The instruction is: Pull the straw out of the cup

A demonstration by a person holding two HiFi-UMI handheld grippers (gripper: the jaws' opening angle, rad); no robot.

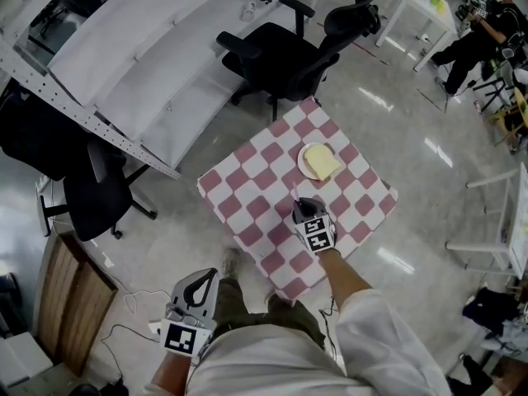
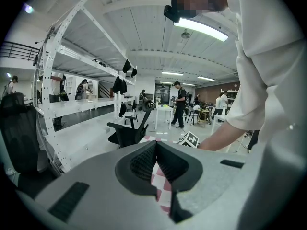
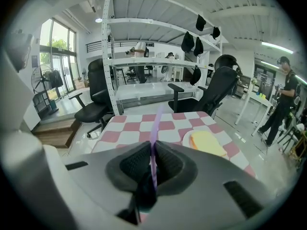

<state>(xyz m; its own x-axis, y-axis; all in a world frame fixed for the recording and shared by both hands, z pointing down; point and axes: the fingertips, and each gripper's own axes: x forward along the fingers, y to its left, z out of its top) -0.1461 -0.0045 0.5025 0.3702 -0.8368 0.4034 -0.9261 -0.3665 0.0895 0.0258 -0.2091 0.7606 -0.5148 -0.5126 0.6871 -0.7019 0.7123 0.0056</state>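
- Holds the left hand-held gripper [image 2: 156, 146] low beside the waist, off the near corner of the bench and over the floor, clenched pad to pad on nothing.
- Shows a black-and-white square pattern on the left marker cube [image 1: 183, 337], with no letters or words to read in it.
- Reaches the right hand-held gripper [image 3: 153, 150] out over the near part of the bench [image 1: 247, 180], tilted downward, and clamps its pads on the purple straw [image 3: 154, 128].
- Stands that straw nearly upright between the pads: upper end poking above the jaws, lower end lost in a dark shape [image 3: 142, 195] beneath them, too blurred to name.
- Bears the same kind of square pattern on the right marker cube [image 1: 318, 233], facing up at the head view.
- Spreads a pink-and-white checked cloth [image 1: 355, 200] over the whole bench top.
- Sets a white plate [image 1: 302, 157] just past the right hand-held gripper, apart from it, with a pale yellow slab [image 1: 324, 163] lying on it.
- Parks a black office chair [image 1: 280, 52] right behind the far corner of the bench.
- Runs a long white shelving rack [image 1: 124, 64] along the left, with a wooden board [image 1: 70, 295] on the floor near it.
- Seats a person [image 1: 478, 31] far off at the upper right, beside a white table [image 1: 425, 7].
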